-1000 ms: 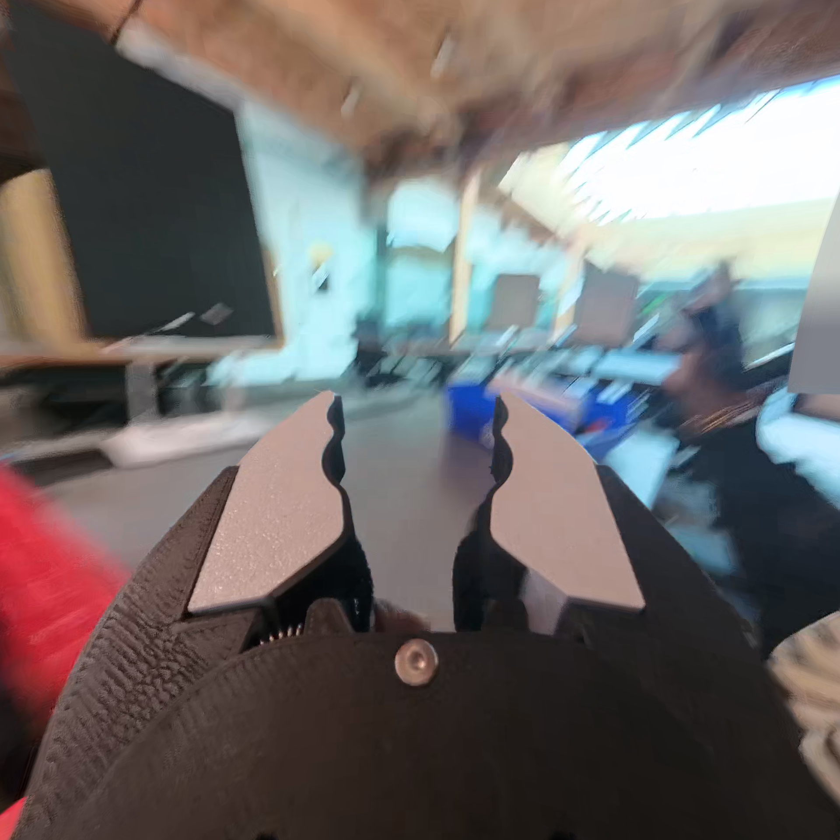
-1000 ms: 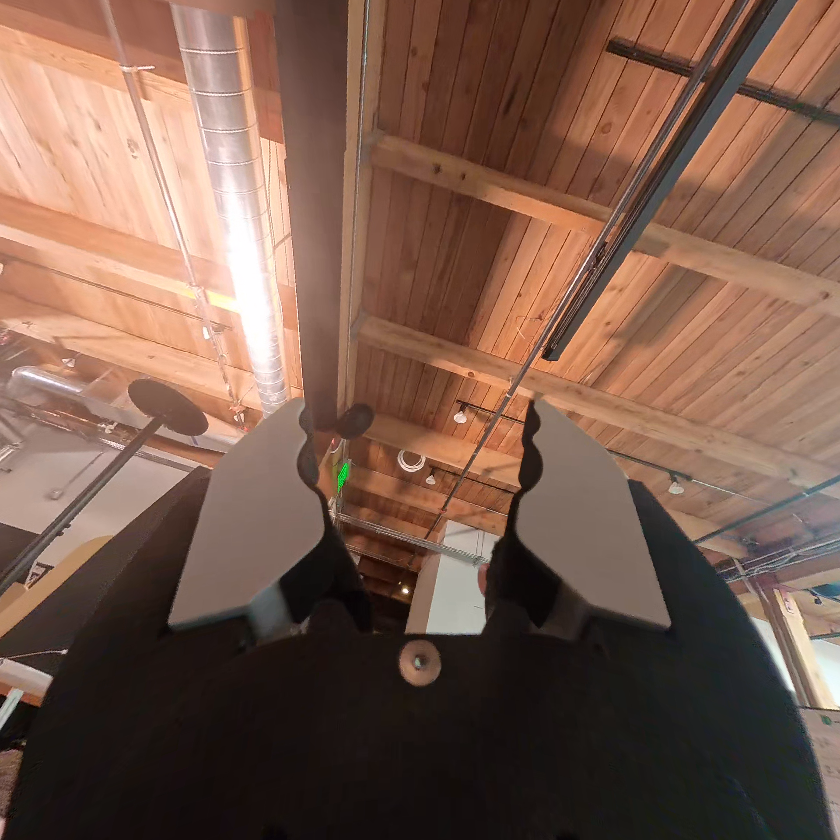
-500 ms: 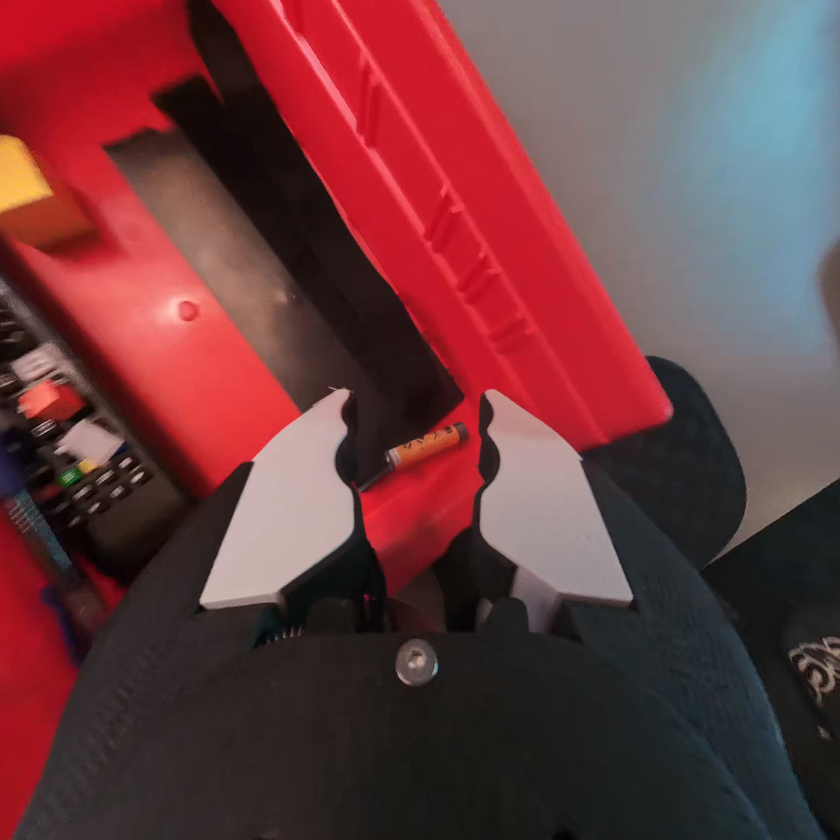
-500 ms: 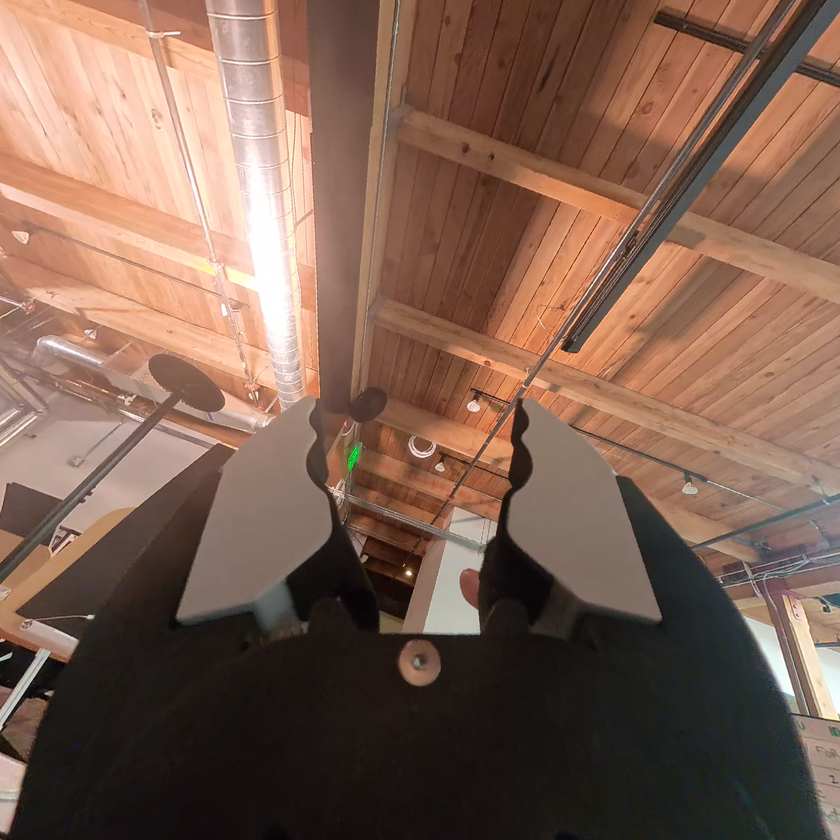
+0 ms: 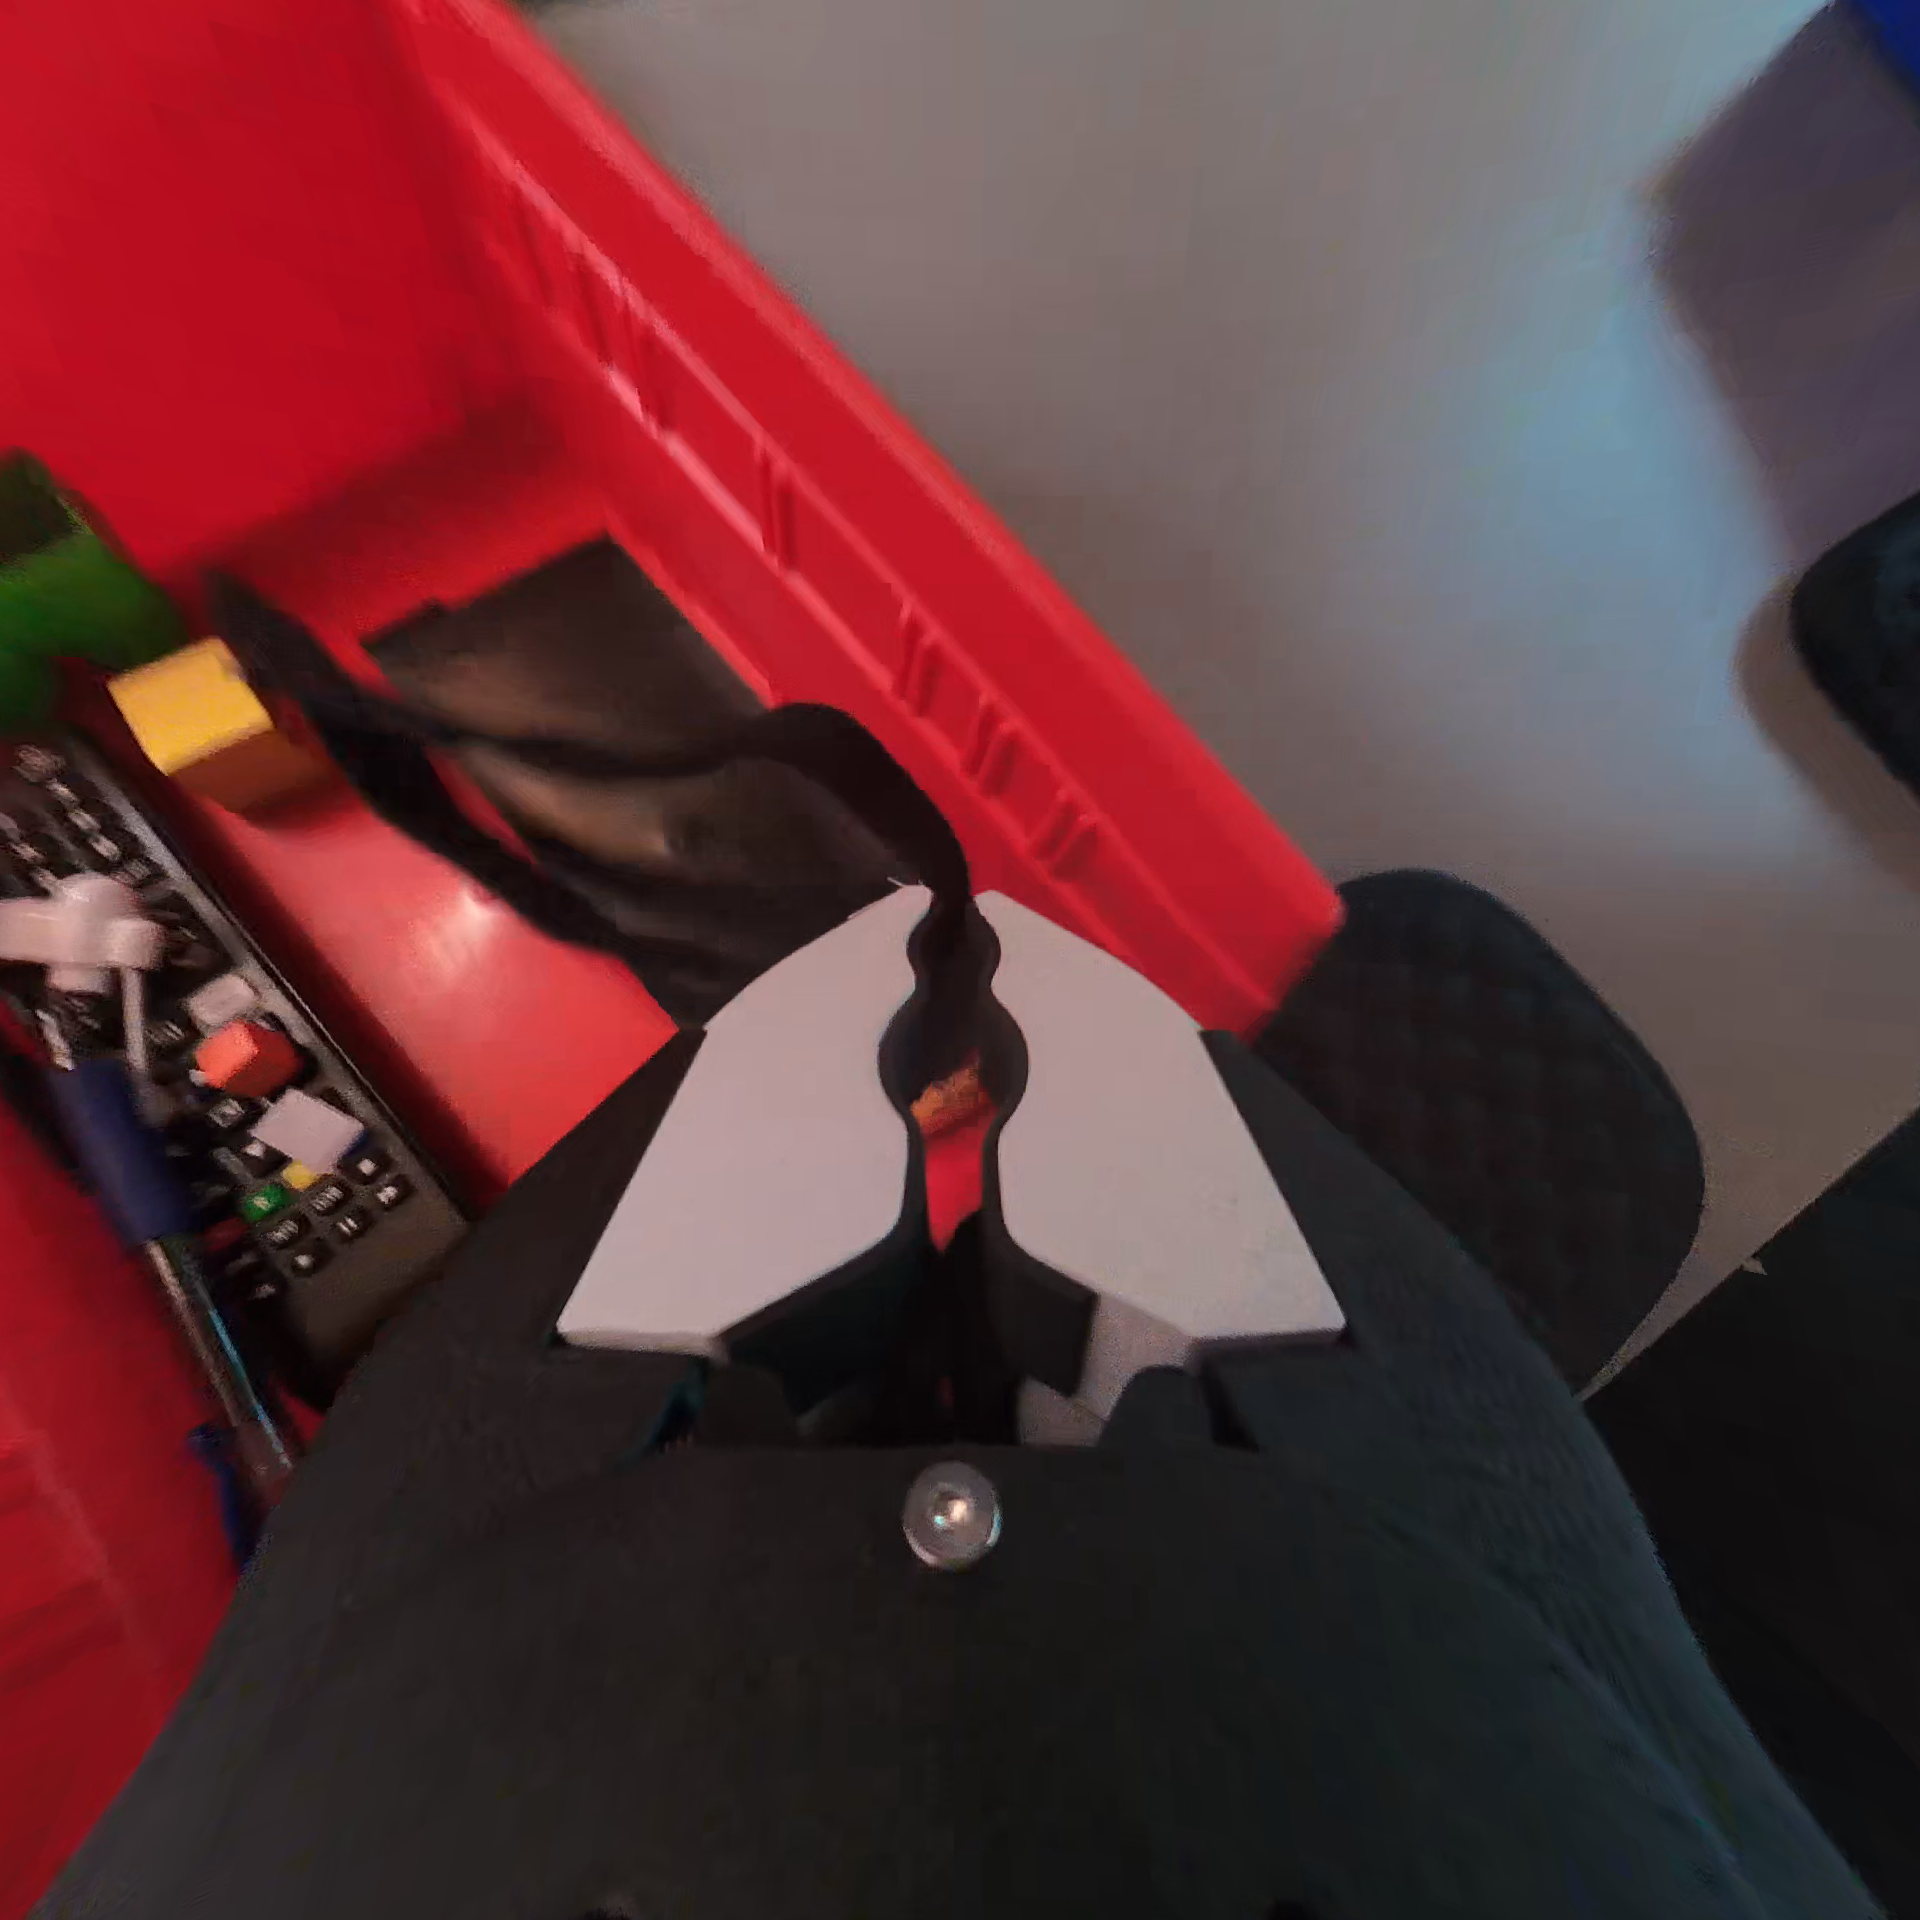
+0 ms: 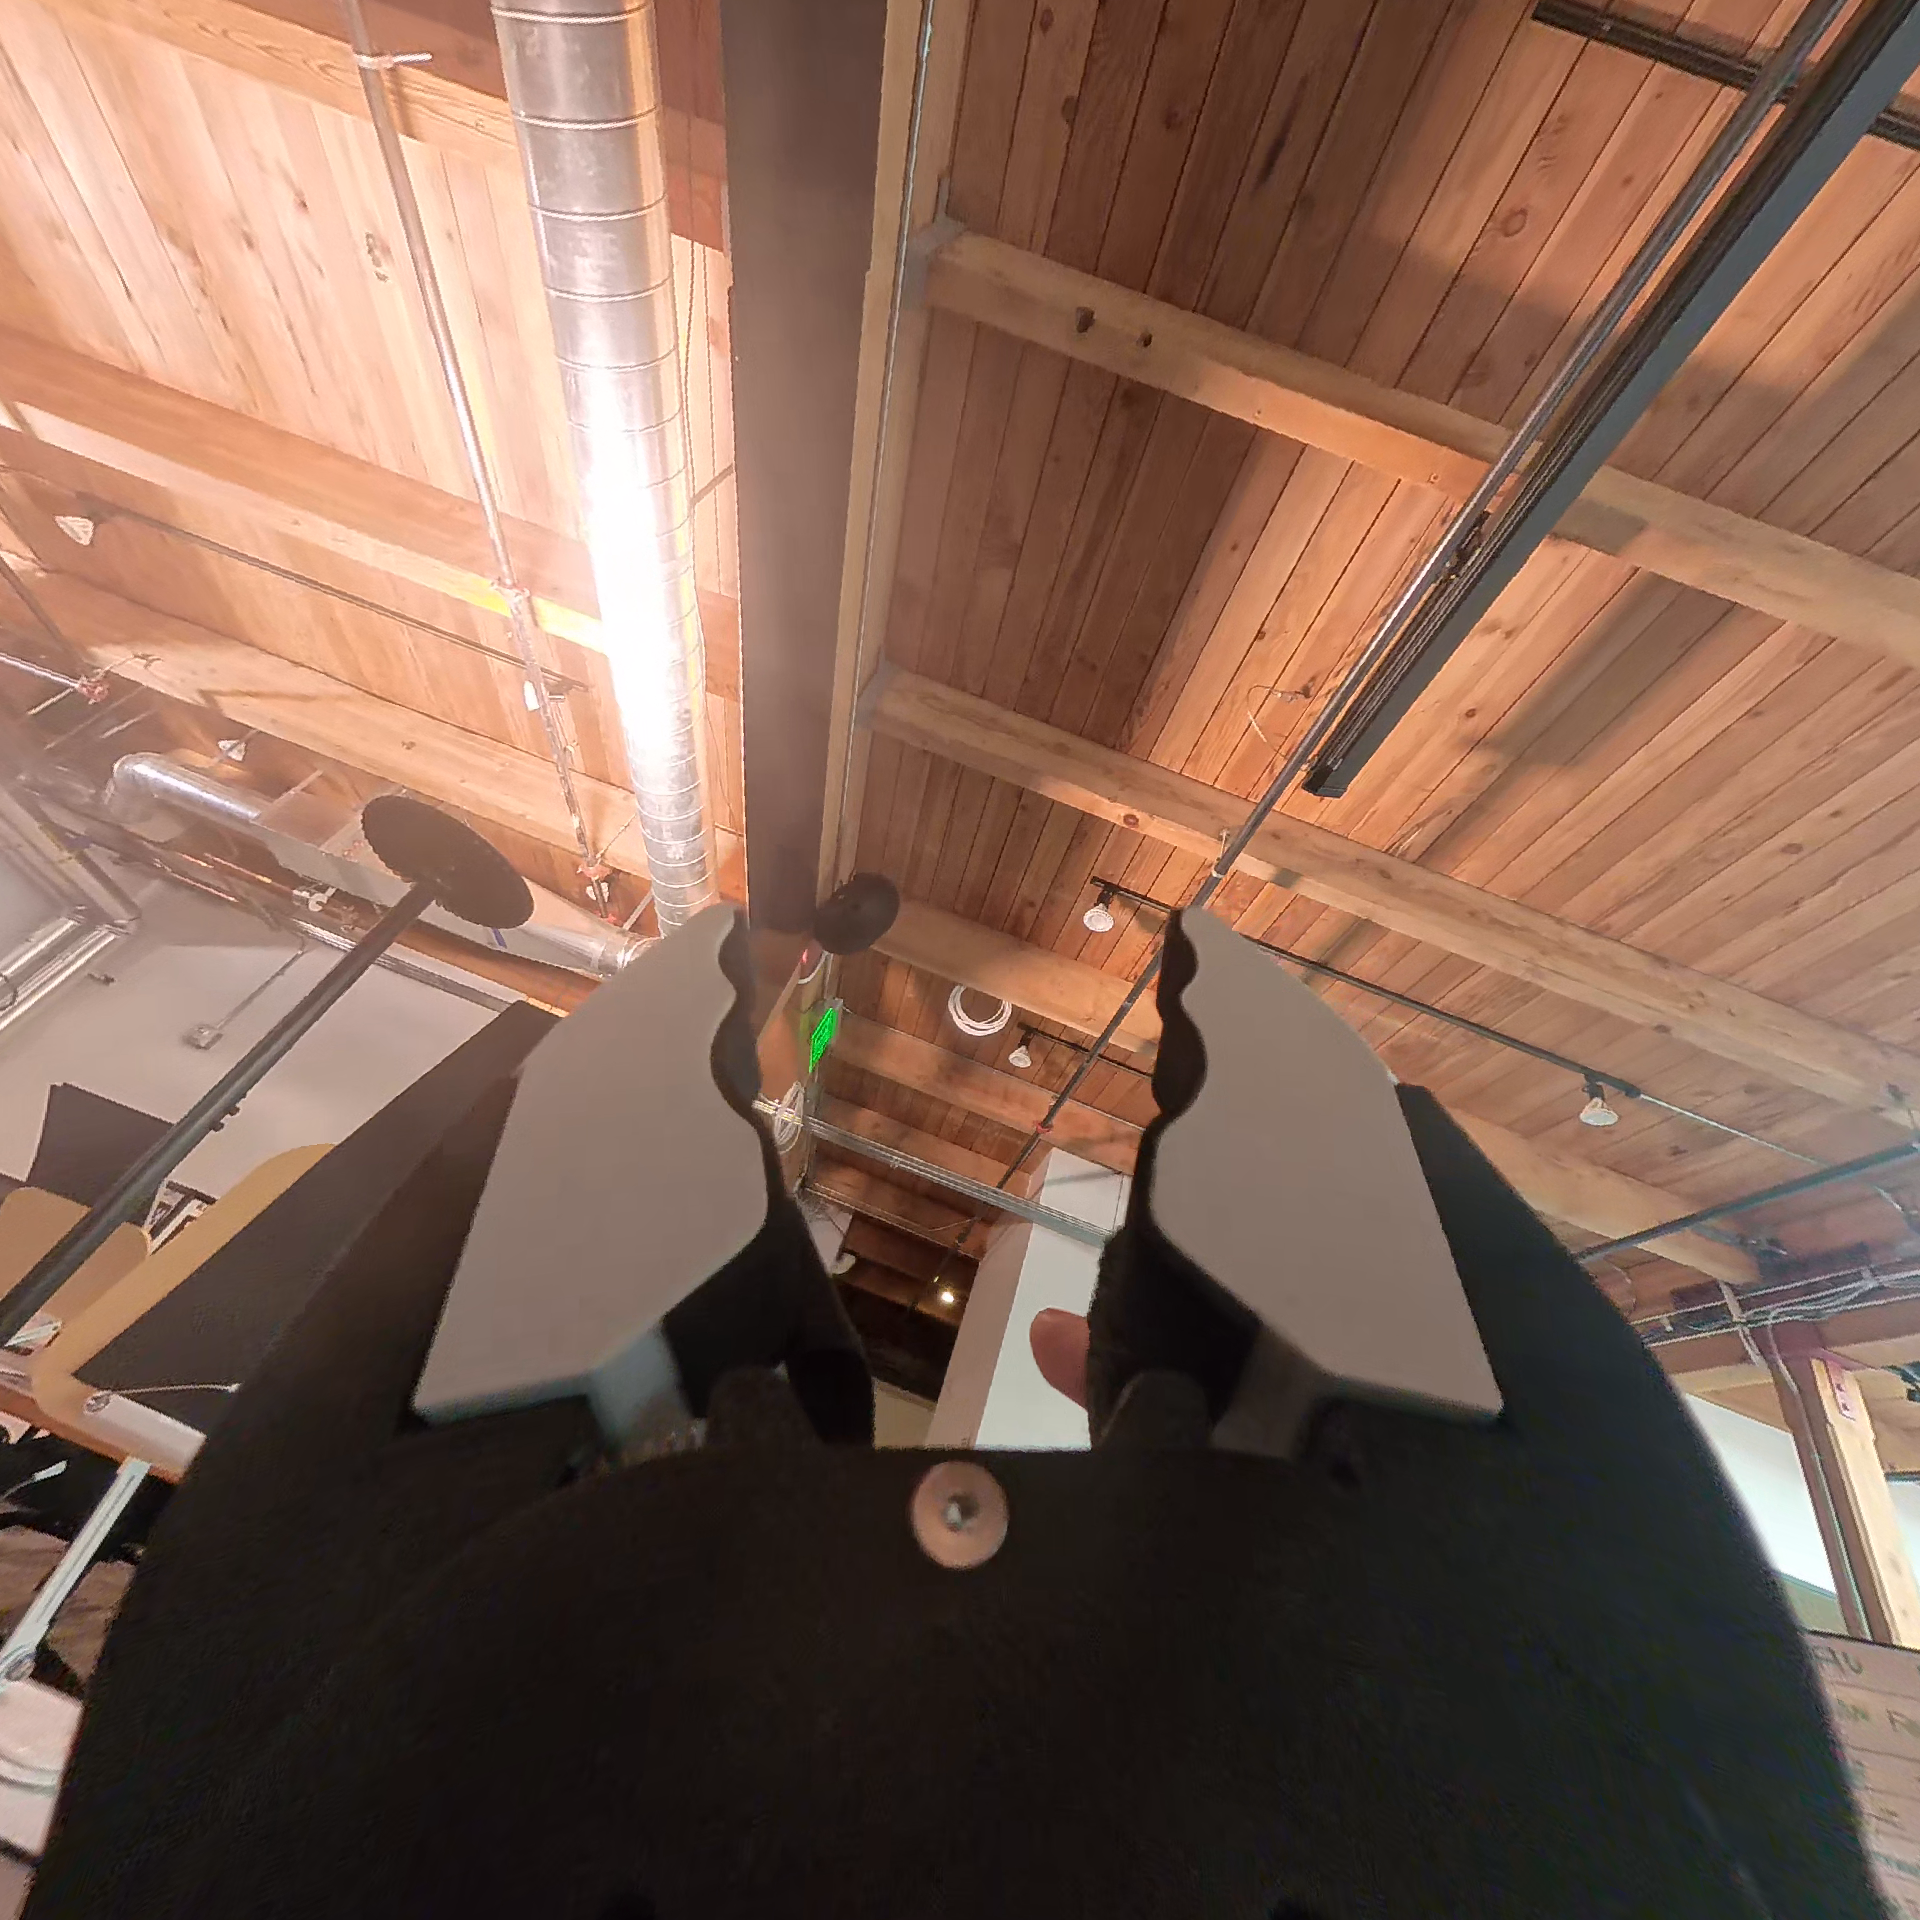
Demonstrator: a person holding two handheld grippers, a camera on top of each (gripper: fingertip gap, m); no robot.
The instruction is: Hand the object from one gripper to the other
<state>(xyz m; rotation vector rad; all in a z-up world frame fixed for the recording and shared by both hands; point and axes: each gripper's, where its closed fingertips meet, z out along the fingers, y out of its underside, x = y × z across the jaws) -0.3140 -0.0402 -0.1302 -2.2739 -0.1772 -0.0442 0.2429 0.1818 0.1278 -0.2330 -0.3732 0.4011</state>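
Observation:
In the left wrist view my left gripper (image 5: 951,920) is over the near corner of a red bin (image 5: 790,488) and is shut on a black strap (image 5: 831,758). The strap loops up from a dark flat item (image 5: 623,748) in the bin into the fingertips. A small orange item (image 5: 951,1101) shows through the gap behind the closed jaws; I cannot tell whether it is gripped. In the right wrist view my right gripper (image 6: 951,935) points up at the ceiling, open and empty. Neither view shows the other gripper.
The bin also holds a black remote control (image 5: 208,1091), a yellow block (image 5: 197,717), a green object (image 5: 52,613) and a blue pen (image 5: 135,1174). Grey tabletop (image 5: 1299,364) lies right of the bin. A black rounded object (image 5: 1486,1101) sits by the bin's corner. My right fingertips sit around 65 cm from my left ones. The small orange item (image 5: 951,1101) is about 6 cm from my left fingertips.
My left gripper swung down from facing the room to the red bin, then shut on the black strap. My right gripper stayed pointed at the ceiling, open.

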